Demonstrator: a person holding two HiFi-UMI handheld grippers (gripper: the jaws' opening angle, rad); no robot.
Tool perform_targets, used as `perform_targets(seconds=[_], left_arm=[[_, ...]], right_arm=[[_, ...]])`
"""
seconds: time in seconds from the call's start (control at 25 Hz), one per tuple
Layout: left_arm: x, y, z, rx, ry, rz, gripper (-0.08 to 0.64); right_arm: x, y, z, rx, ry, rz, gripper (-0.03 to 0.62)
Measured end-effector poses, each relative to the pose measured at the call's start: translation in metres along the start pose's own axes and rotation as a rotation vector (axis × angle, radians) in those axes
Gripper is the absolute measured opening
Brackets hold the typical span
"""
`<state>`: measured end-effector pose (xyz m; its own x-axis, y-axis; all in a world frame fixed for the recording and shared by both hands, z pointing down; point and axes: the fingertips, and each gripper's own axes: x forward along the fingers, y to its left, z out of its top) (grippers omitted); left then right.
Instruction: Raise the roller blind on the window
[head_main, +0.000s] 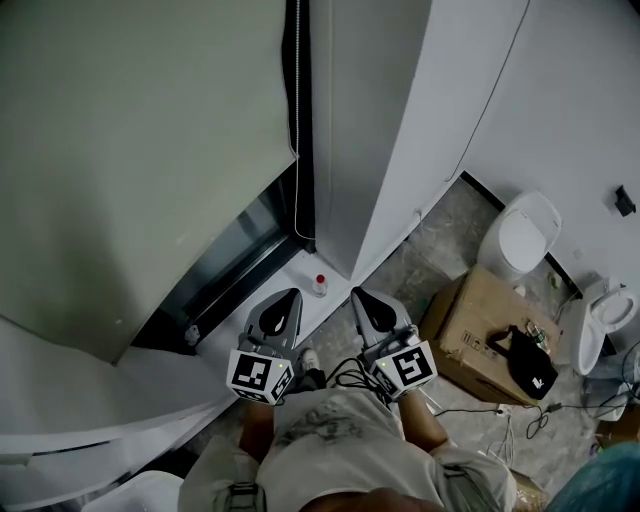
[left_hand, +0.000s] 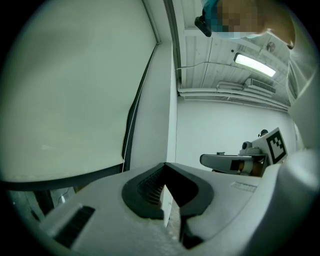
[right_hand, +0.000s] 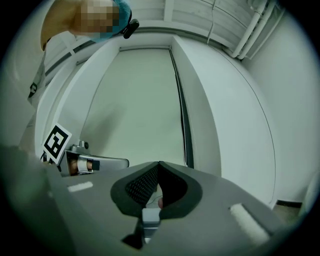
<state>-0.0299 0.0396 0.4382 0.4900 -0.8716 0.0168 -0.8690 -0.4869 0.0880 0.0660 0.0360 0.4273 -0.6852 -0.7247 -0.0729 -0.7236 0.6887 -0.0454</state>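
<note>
Blind down, chain untouched, both grippers low.

The left gripper (head_main: 290, 298) and right gripper (head_main: 358, 295) sat side by side at the person's waist, each with its jaws pressed together on nothing. The roller blind (head_main: 140, 150) covered most of the window, and its bead chain (head_main: 297, 120) hung along its right edge, touching neither gripper. A small red-capped bottle (head_main: 320, 285) stood on the sill between the two tips. Off right on the floor were a cardboard box (head_main: 470, 320), a black bag (head_main: 530, 365) on top of it, and a white toilet (head_main: 520, 235).

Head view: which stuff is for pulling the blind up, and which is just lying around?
For the job: roller blind, bead chain, left gripper, right gripper.
Lying about: cardboard box, black bag, red-capped bottle, toilet.
</note>
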Motion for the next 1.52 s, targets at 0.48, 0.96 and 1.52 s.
perform_targets(seconds=[0.48, 0.96, 1.52], left_arm=[[0.043, 0.051, 0.004, -0.015, 0.001, -0.052, 0.005], [0.085, 0.091, 0.008, -0.027, 0.020, -0.133, 0.005], [0.134, 0.094, 0.019, -0.002, 0.005, -0.152, 0.006]], right_arm=[[0.064, -0.017, -0.003, -0.025, -0.001, -0.032, 0.011], [0.110, -0.038, -0.012, -0.028, 0.047, -0.114, 0.011], [0.129, -0.069, -0.010, -0.026, 0.034, -0.110, 0.011]])
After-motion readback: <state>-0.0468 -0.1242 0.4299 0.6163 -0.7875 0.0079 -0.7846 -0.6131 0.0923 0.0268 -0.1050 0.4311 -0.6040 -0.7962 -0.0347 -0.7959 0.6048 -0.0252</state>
